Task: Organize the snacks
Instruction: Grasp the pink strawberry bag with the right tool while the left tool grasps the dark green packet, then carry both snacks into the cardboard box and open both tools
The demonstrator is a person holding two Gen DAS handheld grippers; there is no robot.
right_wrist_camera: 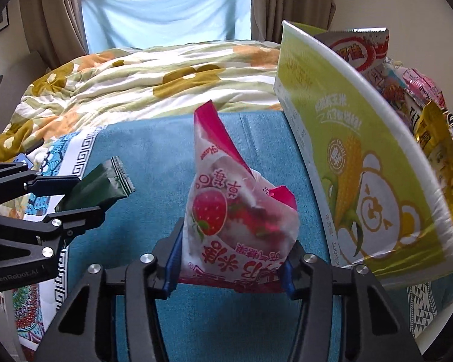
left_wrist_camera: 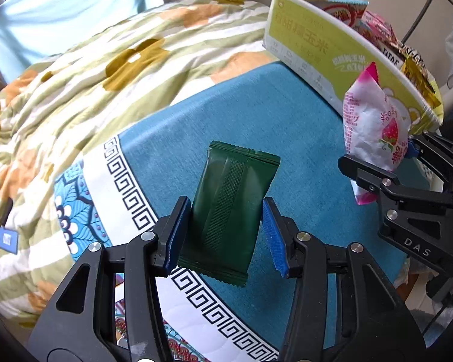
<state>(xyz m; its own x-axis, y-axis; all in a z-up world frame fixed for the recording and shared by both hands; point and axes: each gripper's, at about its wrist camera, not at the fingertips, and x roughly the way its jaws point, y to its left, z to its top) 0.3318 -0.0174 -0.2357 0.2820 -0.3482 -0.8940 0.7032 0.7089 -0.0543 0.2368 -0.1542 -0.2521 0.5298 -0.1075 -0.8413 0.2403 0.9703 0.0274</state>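
Blue woven cloth with a white key-pattern border (left_wrist_camera: 241, 114) covers the surface I am working over, with a rumpled floral quilt (left_wrist_camera: 90, 69) behind it and curtains at the window. My left gripper (left_wrist_camera: 225, 235) is clamped across the sides of a dark green foil snack packet (left_wrist_camera: 229, 208), lifted clear of the cloth. My right gripper (right_wrist_camera: 231, 268) is clamped on the bottom end of a pink-and-white strawberry-print snack bag (right_wrist_camera: 226, 211), which stands up puffed between the pads. Just to the right stands the open green cardboard box with a corn and bear print (right_wrist_camera: 362, 166), already crowded with packets.

I see three risks. The green packet is slick foil held only at its edges, so it could bow and slip out. The puffy bag is gripped low and may flop sideways or catch the box wall on the way in. With both tools near each other, they could also collide at the box.
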